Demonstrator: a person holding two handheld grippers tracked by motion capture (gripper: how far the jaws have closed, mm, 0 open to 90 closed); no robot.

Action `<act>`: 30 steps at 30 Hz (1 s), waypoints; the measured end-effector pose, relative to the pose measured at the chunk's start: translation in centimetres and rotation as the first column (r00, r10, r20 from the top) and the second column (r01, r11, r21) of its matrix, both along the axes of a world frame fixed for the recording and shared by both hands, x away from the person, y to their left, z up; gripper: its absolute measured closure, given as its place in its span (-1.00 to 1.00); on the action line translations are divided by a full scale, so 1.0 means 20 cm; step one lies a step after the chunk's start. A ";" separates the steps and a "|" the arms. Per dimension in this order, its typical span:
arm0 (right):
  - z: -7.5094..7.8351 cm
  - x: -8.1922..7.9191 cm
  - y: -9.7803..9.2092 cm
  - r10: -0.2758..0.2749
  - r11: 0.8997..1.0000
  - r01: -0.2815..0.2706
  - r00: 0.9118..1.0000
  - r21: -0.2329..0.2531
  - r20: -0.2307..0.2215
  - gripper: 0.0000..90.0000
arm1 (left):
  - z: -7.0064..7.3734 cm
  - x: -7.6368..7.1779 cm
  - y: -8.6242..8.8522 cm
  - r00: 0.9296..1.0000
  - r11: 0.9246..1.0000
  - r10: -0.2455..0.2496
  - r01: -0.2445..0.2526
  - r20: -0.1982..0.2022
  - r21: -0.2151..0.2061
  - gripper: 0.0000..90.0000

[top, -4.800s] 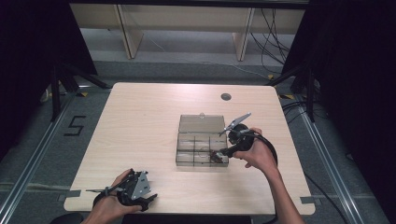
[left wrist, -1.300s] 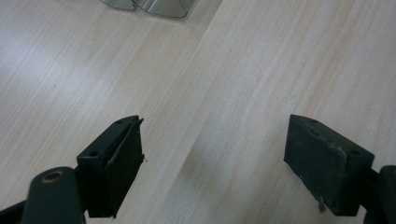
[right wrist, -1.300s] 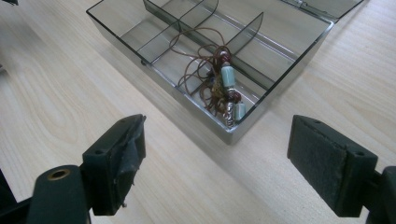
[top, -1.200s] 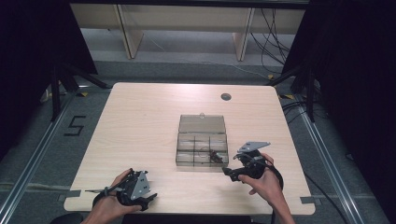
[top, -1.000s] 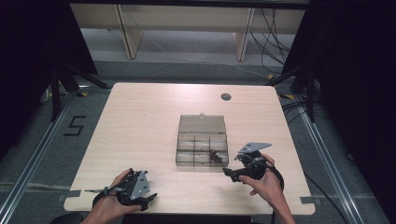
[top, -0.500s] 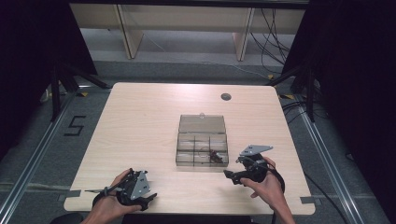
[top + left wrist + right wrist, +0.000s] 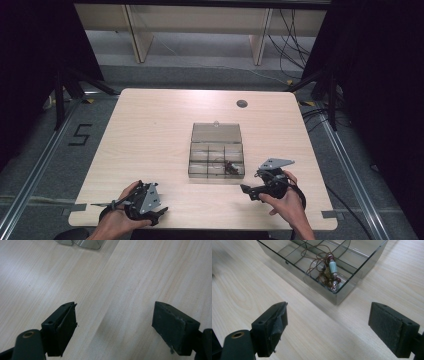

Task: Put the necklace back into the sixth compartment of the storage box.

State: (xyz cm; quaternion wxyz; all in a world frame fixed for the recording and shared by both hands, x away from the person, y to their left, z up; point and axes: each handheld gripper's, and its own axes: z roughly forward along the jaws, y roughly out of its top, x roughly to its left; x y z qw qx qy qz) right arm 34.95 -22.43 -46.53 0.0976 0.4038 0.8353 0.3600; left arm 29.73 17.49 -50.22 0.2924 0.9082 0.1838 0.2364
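One open compartment box [image 7: 217, 159], length running table-front to back

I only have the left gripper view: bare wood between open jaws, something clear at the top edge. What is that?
Observer: It's the clear compartment box, lid folded open toward the far side of the table.
Operator: Anything in it?
Observer: A beaded necklace on a brown cord, bunched in the corner compartment nearest the right gripper, the cord trailing over a divider.
Operator: Right gripper holding anything?
Observer: No. Its jaws stand wide apart over bare wood, just short of the box's near corner.
Operator: And the left gripper, near the box?
Observer: No, it sits at the table's near left edge, well apart from the box.
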 end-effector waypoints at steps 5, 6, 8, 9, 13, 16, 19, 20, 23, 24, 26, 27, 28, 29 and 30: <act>0.00 -0.02 -0.01 0.006 1.000 -0.006 1.000 -0.001 0.001 -0.64 | 0.00 0.00 0.00 1.000 1.000 0.003 -0.003 0.002 0.000 -0.57; -0.01 -0.02 -0.01 0.001 1.000 -0.001 1.000 0.002 0.003 -0.64 | 0.00 0.00 0.00 1.000 1.000 0.003 -0.003 0.002 0.000 -0.58; -0.01 -0.03 -0.01 -0.002 1.000 0.002 1.000 -0.001 -0.010 -0.64 | 0.00 0.00 0.00 1.000 1.000 0.002 -0.002 0.001 0.001 -0.58; -0.02 -0.03 -0.01 0.001 1.000 -0.001 1.000 -0.004 -0.007 -0.64 | 0.00 0.00 0.00 1.000 1.000 0.001 -0.001 0.001 0.000 -0.58; -0.03 -0.04 -0.01 0.000 1.000 0.000 1.000 0.000 -0.017 -0.64 | 0.00 0.00 0.00 1.000 1.000 -0.001 0.001 -0.003 -0.003 -0.58; -0.03 -0.05 -0.01 0.003 1.000 -0.003 1.000 -0.002 -0.004 -0.64 | 0.00 0.00 0.00 1.000 1.000 0.000 0.000 0.000 0.001 -0.58; -0.03 -0.05 -0.02 0.008 1.000 -0.008 1.000 -0.006 -0.006 -0.64 | 0.00 0.00 0.00 1.000 1.000 0.000 0.000 -0.002 -0.003 -0.58; -0.03 -0.06 -0.02 0.006 1.000 -0.006 1.000 -0.004 -0.007 -0.64 | 0.00 0.00 0.00 1.000 1.000 -0.001 0.001 -0.003 -0.001 -0.58; -0.04 -0.06 -0.02 0.006 1.000 -0.006 1.000 -0.010 -0.011 -0.64 | 0.00 0.00 0.00 1.000 1.000 -0.009 0.009 -0.015 0.004 -0.58; -0.05 -0.06 -0.03 0.004 1.000 -0.004 1.000 -0.003 0.012 -0.64 | -0.01 0.00 0.00 1.000 1.000 -0.002 0.002 0.001 -0.008 -0.57; -0.05 -0.07 -0.03 -0.003 1.000 0.003 1.000 -0.001 -0.020 -0.64 | 0.00 0.00 0.00 1.000 1.000 -0.001 0.001 -0.003 -0.004 -0.58; -0.06 -0.07 -0.03 -0.005 1.000 0.005 1.000 0.008 -0.007 -0.64 | 0.00 0.00 0.00 1.000 1.000 0.000 0.000 0.000 0.001 -0.57; -0.06 -0.07 -0.03 0.000 1.000 0.000 1.000 -0.007 -0.014 -0.64 | 0.00 0.00 0.00 1.000 1.000 0.002 -0.002 0.000 0.000 -0.58; -0.06 -0.07 -0.03 -0.004 1.000 0.004 1.000 0.003 -0.005 -0.64 | 0.00 0.00 0.00 1.000 1.000 0.001 -0.001 0.002 0.000 -0.58; -0.07 -0.07 -0.03 -0.009 1.000 0.009 1.000 0.006 -0.007 -0.64 | 0.00 0.00 0.00 1.000 1.000 0.001 -0.001 0.002 0.001 -0.58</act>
